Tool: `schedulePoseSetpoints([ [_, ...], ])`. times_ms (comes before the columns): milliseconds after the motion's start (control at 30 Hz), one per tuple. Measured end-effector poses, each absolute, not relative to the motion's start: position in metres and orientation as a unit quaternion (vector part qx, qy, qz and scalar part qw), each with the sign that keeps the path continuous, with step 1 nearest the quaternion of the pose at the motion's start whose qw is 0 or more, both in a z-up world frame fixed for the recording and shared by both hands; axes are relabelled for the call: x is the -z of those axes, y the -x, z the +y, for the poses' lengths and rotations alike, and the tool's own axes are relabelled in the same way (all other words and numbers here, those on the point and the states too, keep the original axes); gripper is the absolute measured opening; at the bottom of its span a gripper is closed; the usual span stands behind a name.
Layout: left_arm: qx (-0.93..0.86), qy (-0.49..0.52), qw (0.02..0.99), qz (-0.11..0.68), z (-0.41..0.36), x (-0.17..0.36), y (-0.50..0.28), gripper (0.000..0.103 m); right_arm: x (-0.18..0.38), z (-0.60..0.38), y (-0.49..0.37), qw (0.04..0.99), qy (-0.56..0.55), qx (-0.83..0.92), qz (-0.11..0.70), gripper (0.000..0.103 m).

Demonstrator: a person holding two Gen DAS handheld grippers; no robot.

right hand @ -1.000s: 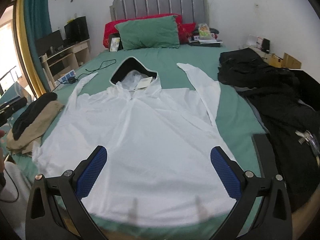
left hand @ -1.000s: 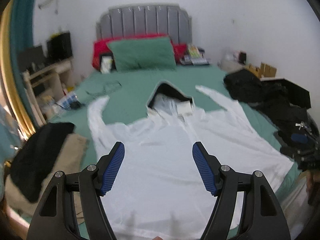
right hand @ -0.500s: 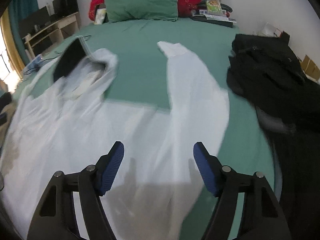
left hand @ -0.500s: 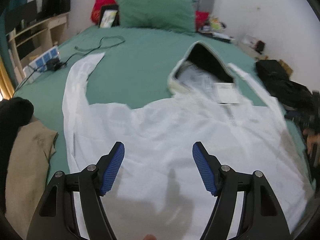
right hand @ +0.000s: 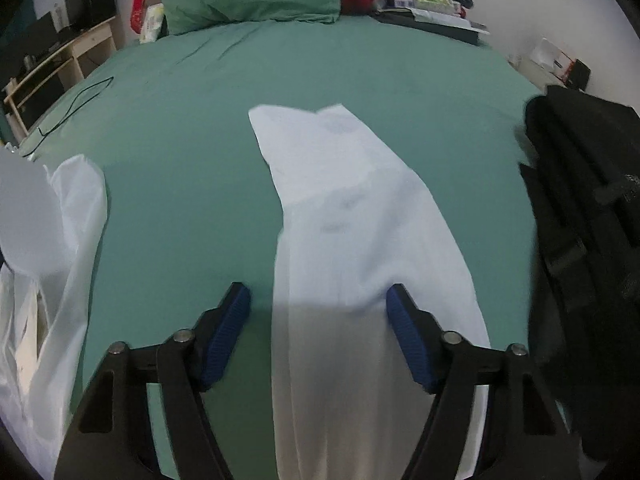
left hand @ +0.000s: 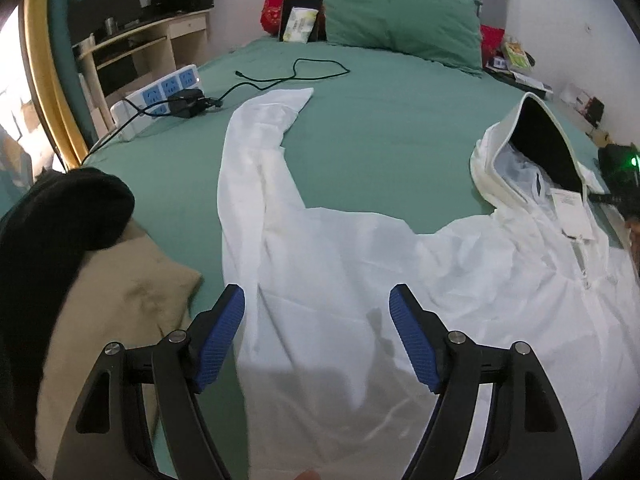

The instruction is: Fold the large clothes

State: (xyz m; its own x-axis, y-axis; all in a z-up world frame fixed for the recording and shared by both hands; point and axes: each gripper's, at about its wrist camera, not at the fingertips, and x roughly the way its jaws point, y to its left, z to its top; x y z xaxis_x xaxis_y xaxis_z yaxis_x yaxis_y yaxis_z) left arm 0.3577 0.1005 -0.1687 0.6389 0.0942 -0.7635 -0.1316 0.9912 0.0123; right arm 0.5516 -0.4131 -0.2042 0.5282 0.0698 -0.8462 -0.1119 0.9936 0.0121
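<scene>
A large white hooded jacket (left hand: 360, 264) lies spread flat on the green bed (left hand: 380, 120), its hood (left hand: 520, 152) at the right with a paper tag. My left gripper (left hand: 318, 336) is open and empty, low over the jacket where its left sleeve (left hand: 256, 136) meets the body. My right gripper (right hand: 318, 334) is open and empty, straddling the right sleeve (right hand: 360, 216), which runs away from me. Its right pad touches or overlaps the sleeve's edge. The hood's edge (right hand: 76, 208) shows at the left of the right wrist view.
A tan and black clothes pile (left hand: 80, 264) lies at the bed's left edge. A power strip (left hand: 160, 96) and cable (left hand: 296, 74) lie at the upper left. Black clothes (right hand: 592, 216) lie along the right side. A green pillow (left hand: 400, 20) and a desk (left hand: 132, 44) stand beyond.
Both grippers have moved forward and down and apart, the left toward the left shoulder and sleeve, the right over the right sleeve. The right jaws narrowed between one second ago and half a second ago.
</scene>
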Motion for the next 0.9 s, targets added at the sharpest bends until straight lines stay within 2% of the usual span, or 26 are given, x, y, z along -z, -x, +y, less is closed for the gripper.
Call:
schedulePoseSetpoints([
  [33, -0.071, 0.011, 0.906, 0.416, 0.102, 0.166, -0.358, 0.078, 0.202, -0.412, -0.553, 0.875, 0.028, -0.060, 0.481, 0.007],
  [67, -0.077, 0.004, 0.910, 0.408, 0.103, 0.161, -0.357, 0.078, 0.199, -0.409, -0.555, 0.874, 0.039, -0.069, 0.480, 0.002],
  [200, -0.079, 0.002, 0.922, 0.380, 0.104, 0.137, -0.353, 0.078, 0.161, -0.382, -0.517, 0.889, 0.086, -0.093, 0.441, 0.002],
  [433, -0.077, -0.014, 0.933, 0.351, 0.107, 0.113, -0.342, 0.078, 0.088, -0.331, -0.398, 0.895, 0.055, -0.190, 0.400, 0.002],
  [533, -0.065, 0.007, 0.938, 0.341, 0.108, 0.100, -0.333, 0.078, 0.103, -0.301, -0.351, 0.862, 0.044, -0.234, 0.448, 0.002],
  [667, -0.006, 0.114, 0.923, 0.369, 0.118, 0.098, -0.327, 0.078, 0.158, -0.272, -0.293, 0.788, 0.066, -0.256, 0.556, 0.003],
  [733, 0.011, 0.126, 0.920, 0.372, 0.119, 0.099, -0.322, 0.078, 0.182, -0.260, -0.267, 0.765, 0.106, -0.228, 0.593, 0.013],
  [800, 0.019, 0.130, 0.922, 0.365, 0.120, 0.099, -0.318, 0.078, 0.186, -0.259, -0.255, 0.769, 0.100, -0.213, 0.594, 0.050],
  [867, 0.023, 0.138, 0.917, 0.373, 0.121, 0.102, -0.318, 0.078, 0.174, -0.259, -0.255, 0.786, 0.074, -0.201, 0.580, 0.063],
  [900, 0.025, 0.145, 0.914, 0.378, 0.123, 0.105, -0.318, 0.078, 0.166, -0.258, -0.258, 0.802, 0.066, -0.187, 0.564, 0.064],
])
